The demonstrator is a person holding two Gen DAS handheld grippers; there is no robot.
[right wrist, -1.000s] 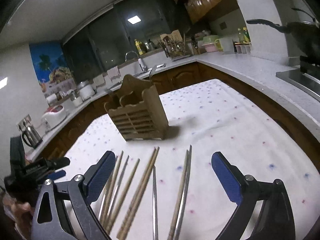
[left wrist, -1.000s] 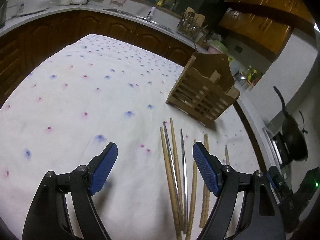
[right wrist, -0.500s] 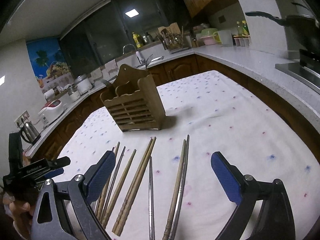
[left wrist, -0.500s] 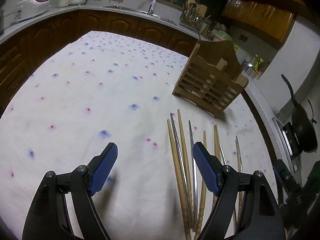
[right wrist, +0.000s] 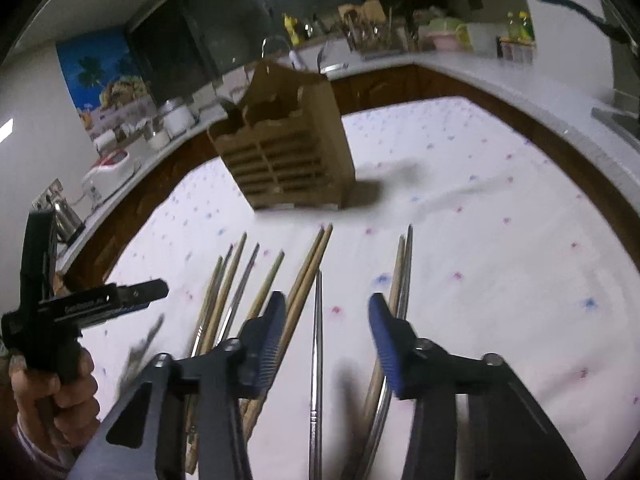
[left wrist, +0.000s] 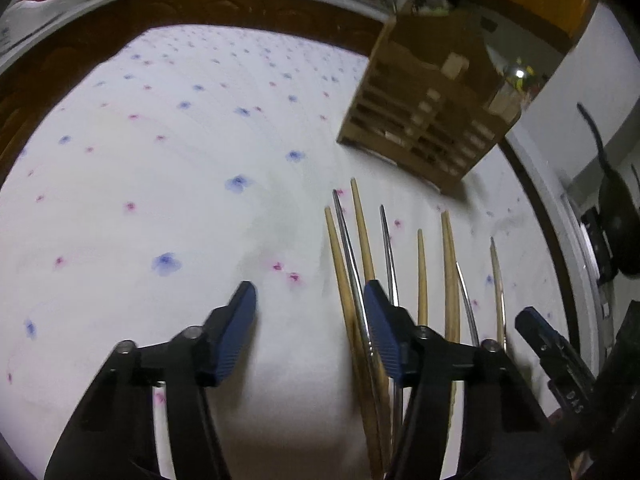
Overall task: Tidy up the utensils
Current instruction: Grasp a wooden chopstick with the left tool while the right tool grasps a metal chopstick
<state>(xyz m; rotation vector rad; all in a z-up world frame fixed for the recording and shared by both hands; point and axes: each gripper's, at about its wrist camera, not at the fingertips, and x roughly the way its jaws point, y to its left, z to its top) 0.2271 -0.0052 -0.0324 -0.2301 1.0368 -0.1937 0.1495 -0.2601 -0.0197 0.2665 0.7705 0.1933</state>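
Observation:
Several wooden chopsticks (left wrist: pixel 362 236) and metal chopsticks (left wrist: pixel 387 248) lie side by side on a white floral tablecloth (left wrist: pixel 160 168). A wooden slatted utensil holder (left wrist: pixel 424 120) stands upright behind them; it also shows in the right wrist view (right wrist: pixel 288 152). My left gripper (left wrist: pixel 310 316) is open and empty, low over the cloth at the left edge of the row. My right gripper (right wrist: pixel 327 332) is open, straddling one metal chopstick (right wrist: pixel 318 340), with wooden chopsticks (right wrist: pixel 308 276) beside it.
The table is ringed by dark wood cabinets and a grey counter (right wrist: pixel 500 76). A black pan (left wrist: pixel 616 200) sits at the right. Kitchen appliances (right wrist: pixel 108 164) stand on the far counter. The left hand and its gripper (right wrist: pixel 80 308) show at the left of the right wrist view.
Both grippers have dropped lower and closer to the chopsticks, and both pairs of jaws have narrowed. The right gripper now straddles a single metal chopstick.

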